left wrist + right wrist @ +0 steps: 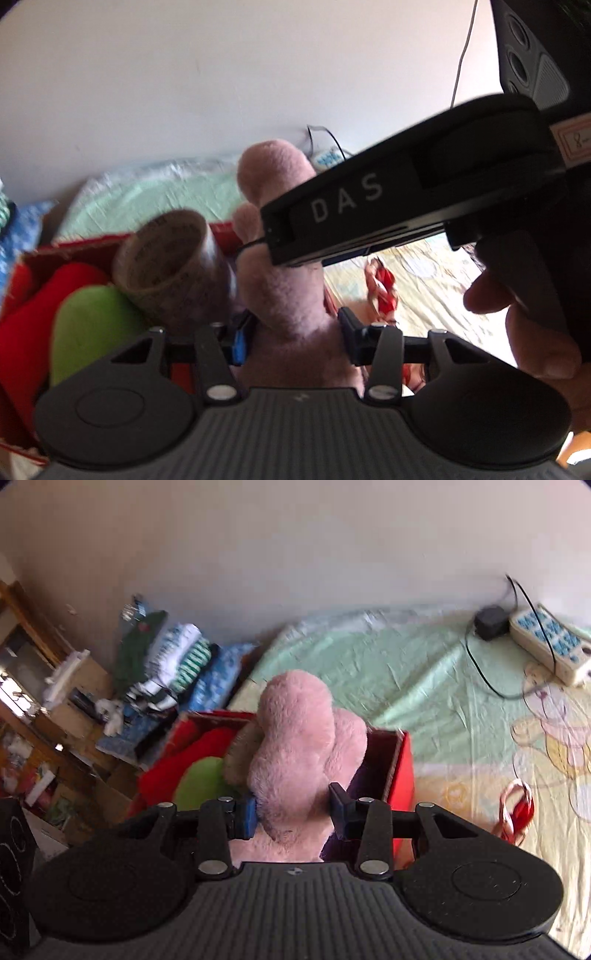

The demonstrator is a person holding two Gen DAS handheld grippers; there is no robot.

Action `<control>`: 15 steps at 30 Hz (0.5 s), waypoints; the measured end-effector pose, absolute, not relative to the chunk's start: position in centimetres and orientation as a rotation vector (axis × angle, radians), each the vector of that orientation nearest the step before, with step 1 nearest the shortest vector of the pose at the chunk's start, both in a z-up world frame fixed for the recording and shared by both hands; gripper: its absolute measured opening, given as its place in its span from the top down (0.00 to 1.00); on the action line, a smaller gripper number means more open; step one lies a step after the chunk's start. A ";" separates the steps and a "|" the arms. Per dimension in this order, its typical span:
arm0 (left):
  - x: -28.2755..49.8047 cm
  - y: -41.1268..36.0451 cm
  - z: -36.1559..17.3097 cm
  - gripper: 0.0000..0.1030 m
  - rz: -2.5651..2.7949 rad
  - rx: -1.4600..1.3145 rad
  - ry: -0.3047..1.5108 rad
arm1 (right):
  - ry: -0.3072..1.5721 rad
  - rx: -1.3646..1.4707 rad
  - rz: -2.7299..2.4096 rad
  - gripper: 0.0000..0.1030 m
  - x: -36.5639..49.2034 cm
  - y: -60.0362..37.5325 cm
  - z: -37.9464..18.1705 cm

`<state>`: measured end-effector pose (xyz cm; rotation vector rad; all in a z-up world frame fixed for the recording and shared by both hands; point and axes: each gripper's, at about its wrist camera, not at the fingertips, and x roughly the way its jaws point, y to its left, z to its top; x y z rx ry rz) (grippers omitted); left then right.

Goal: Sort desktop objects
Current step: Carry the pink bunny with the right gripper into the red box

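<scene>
A pink plush toy (291, 295) hangs over the open red box (400, 764), and both grippers grip it. In the left wrist view, my left gripper (293, 330) is shut on the plush's lower part. My right gripper (293, 812) is likewise shut on the pink plush toy (295, 738). Seen from the left wrist, the right gripper's black body (406, 192), marked "DAS", crosses above the plush, with a hand (524, 317) on it. Inside the box lie a red plush (218, 742), a green plush (199, 779) and a brown cylinder (173, 258), which sits just left of the pink plush.
The box stands on a bed with a pale green and yellow cartoon sheet (388, 672). A white power strip (550, 642) with a black adapter (489, 622) lies far right. A red-and-white item (515, 805) lies right of the box. Folded clothes (177, 661) and wooden shelves (44, 686) are at left.
</scene>
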<state>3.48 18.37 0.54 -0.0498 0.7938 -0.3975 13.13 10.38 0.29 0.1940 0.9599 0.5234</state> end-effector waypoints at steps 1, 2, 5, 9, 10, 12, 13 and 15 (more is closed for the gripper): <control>3.8 18.6 0.0 0.55 -0.421 -0.070 0.815 | 0.977 0.172 0.498 0.60 13.1 10.6 0.0; 3.9 18.7 -0.2 0.55 -0.442 -0.086 0.822 | 0.991 0.148 0.473 0.60 13.1 10.9 -0.3; 4.4 19.1 -0.7 0.52 -0.488 -0.126 0.848 | 1.016 0.099 0.443 0.60 13.3 11.5 -0.8; 3.8 19.4 -0.4 0.51 -0.511 -0.103 0.851 | 1.078 0.097 0.420 0.60 14.6 12.0 -1.9; 3.5 19.4 -0.4 0.52 -0.516 -0.093 0.850 | 1.094 0.096 0.414 0.60 14.9 12.2 -2.2; 3.0 19.3 0.0 0.52 -0.514 -0.048 0.836 | 1.109 0.083 0.407 0.59 15.2 12.6 -2.5; 2.7 19.0 0.2 0.52 -0.510 -0.022 0.827 | 1.104 0.067 0.406 0.58 15.0 12.9 -2.4; 2.7 18.8 0.2 0.45 -0.506 -0.017 0.823 | 1.091 0.075 0.403 0.57 15.0 12.8 -2.3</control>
